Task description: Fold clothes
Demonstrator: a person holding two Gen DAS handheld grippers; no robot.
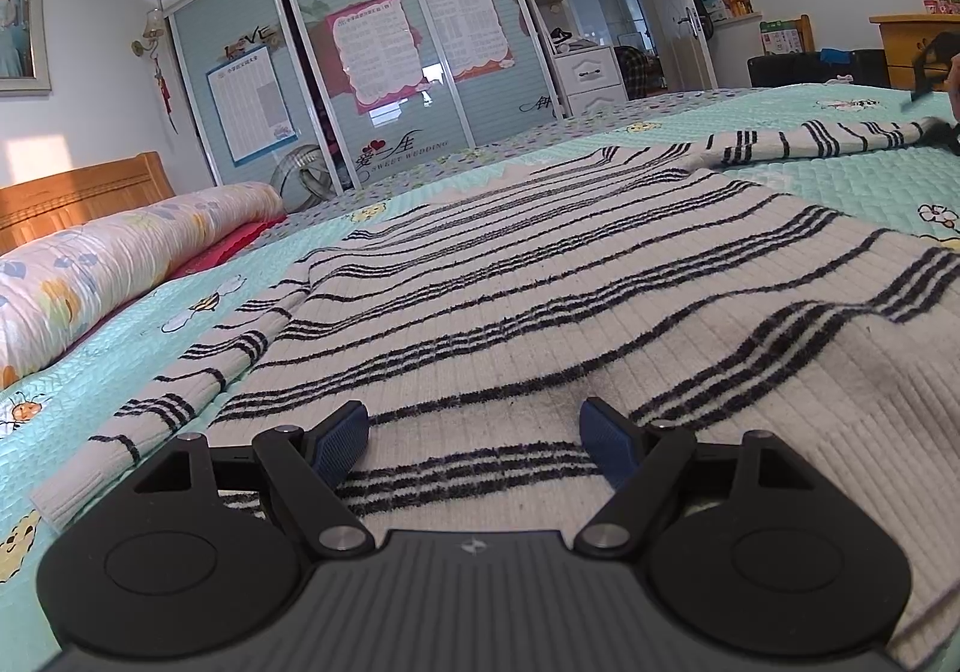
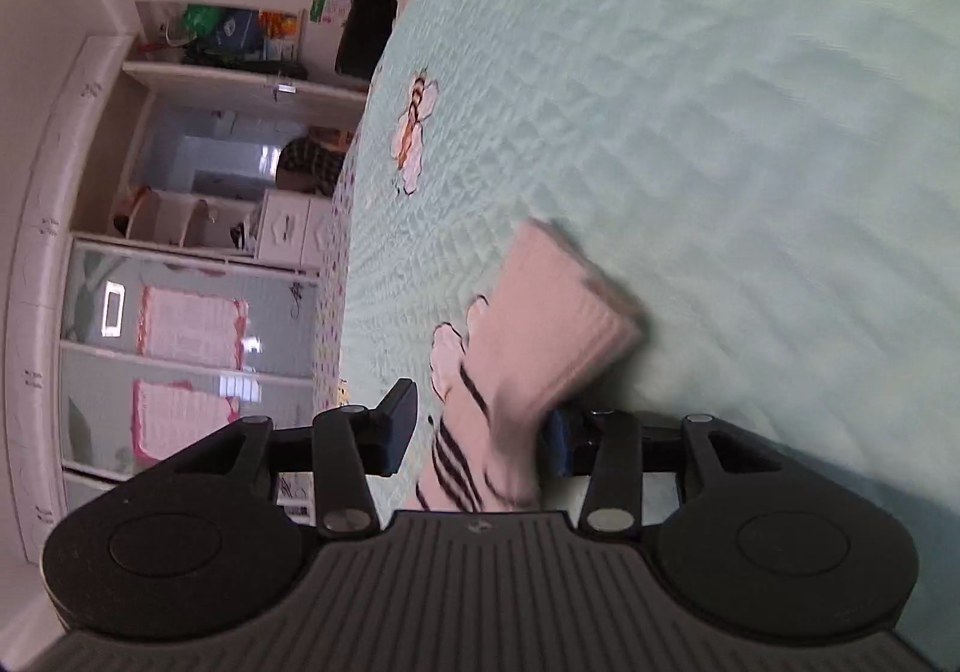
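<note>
Nearest the lens, the left gripper (image 1: pixel 474 444) sits low over the hem of a striped sweater (image 1: pixel 540 288), its blue pads (image 1: pixel 339 441) spread wide, released, with only flat knit between them. The sweater, white with thin black bands, lies spread on the green quilted bedspread (image 1: pixel 840 180) and fills the middle of the left wrist view. One sleeve (image 1: pixel 180 402) runs down toward eight o'clock; the other sleeve (image 1: pixel 822 138) stretches away toward two o'clock, where a dark gripper shape meets its end at the frame's edge.

Going left to right behind it: a framed picture (image 1: pixel 18 6) on the wall at ten o'clock, a wooden headboard (image 1: pixel 78 198), a flowered bolster (image 1: pixel 120 258) along the bed's edge, a wardrobe (image 1: pixel 360 60) with sliding doors and pink charts stuck on them at twelve o'clock, an open shelf unit holding small items too small to tell, a drawer cabinet (image 1: pixel 588 72), an open door, and a wooden dresser (image 1: pixel 906 42) at two o'clock.

In the right wrist view, rolled on its side and blurred, the right gripper (image 2: pixel 480 438) has the sleeve's cuff (image 2: pixel 558 312) standing up between its fingers. The cloth lies against the right pad (image 2: pixel 558 441), while a gap shows beside the left one, so the jaws are partly apart and not clenched on the cuff. Bedspread with a printed bee (image 2: pixel 414 132) fills the rest toward one o'clock.
</note>
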